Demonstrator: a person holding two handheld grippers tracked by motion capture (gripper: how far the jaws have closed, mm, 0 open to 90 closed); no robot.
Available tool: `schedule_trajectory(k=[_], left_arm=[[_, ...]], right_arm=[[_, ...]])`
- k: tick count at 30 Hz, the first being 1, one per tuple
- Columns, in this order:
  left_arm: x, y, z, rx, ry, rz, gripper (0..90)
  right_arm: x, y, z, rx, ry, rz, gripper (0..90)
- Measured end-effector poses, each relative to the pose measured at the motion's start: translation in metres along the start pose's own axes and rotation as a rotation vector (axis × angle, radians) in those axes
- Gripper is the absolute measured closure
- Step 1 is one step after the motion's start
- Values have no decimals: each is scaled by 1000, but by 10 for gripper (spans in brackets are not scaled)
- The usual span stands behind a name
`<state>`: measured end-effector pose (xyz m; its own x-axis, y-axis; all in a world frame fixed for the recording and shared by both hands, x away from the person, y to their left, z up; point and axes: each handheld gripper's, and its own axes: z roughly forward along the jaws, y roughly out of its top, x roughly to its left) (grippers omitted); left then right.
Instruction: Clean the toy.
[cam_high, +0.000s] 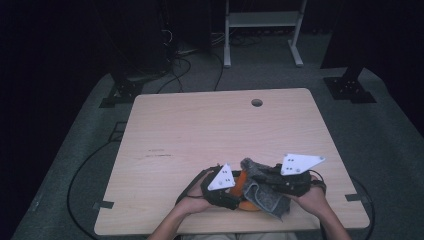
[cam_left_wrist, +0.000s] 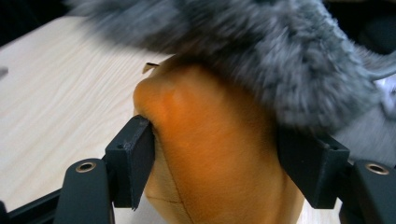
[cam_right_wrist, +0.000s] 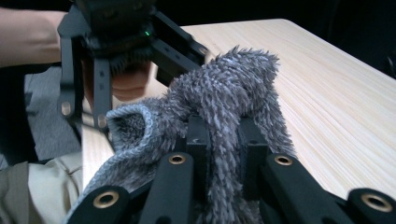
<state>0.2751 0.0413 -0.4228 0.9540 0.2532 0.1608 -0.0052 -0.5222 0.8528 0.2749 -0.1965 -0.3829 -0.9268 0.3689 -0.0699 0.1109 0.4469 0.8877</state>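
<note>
While cloth (cam_right_wrist: 224, 93) bunches, orange thing (cam_left_wrist: 210, 154) unlabelled.

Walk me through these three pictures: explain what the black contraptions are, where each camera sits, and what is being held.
No robot here: a person at a wooden table holds a hand-operated gripper in each hand. Each has two black fingers and carries its own camera.

The high view looks down from above the person's side of the table. The left gripper and the right gripper meet near the table's front edge, each topped by a pale three-cornered plate.

The left gripper view looks along that gripper's fingers. They press on a soft orange object, with fuzzy grey fabric draped over its top.

The right gripper view looks along the other gripper's fingers, which are shut on a fold of the grey fuzzy cloth. The left gripper appears behind it.

What the orange object is exactly, I cannot tell.
</note>
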Motion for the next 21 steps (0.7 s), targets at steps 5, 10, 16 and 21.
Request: schedule_trajectory(k=[5, 10, 16, 21], left_arm=[[4, -6, -3, -1, 0, -8, 319], [15, -15, -6, 3, -2, -48, 311], [25, -20, -5, -8, -65, -228, 191], [29, -16, -4, -23, -117, -374, 116]], right_arm=[[-6, -4, 6, 6, 17, 19, 778], [-36, -40, -12, 44, -61, 137, 777], [-38, -55, -14, 42, -48, 196, 777], [-33, -54, -13, 23, -39, 200, 777]])
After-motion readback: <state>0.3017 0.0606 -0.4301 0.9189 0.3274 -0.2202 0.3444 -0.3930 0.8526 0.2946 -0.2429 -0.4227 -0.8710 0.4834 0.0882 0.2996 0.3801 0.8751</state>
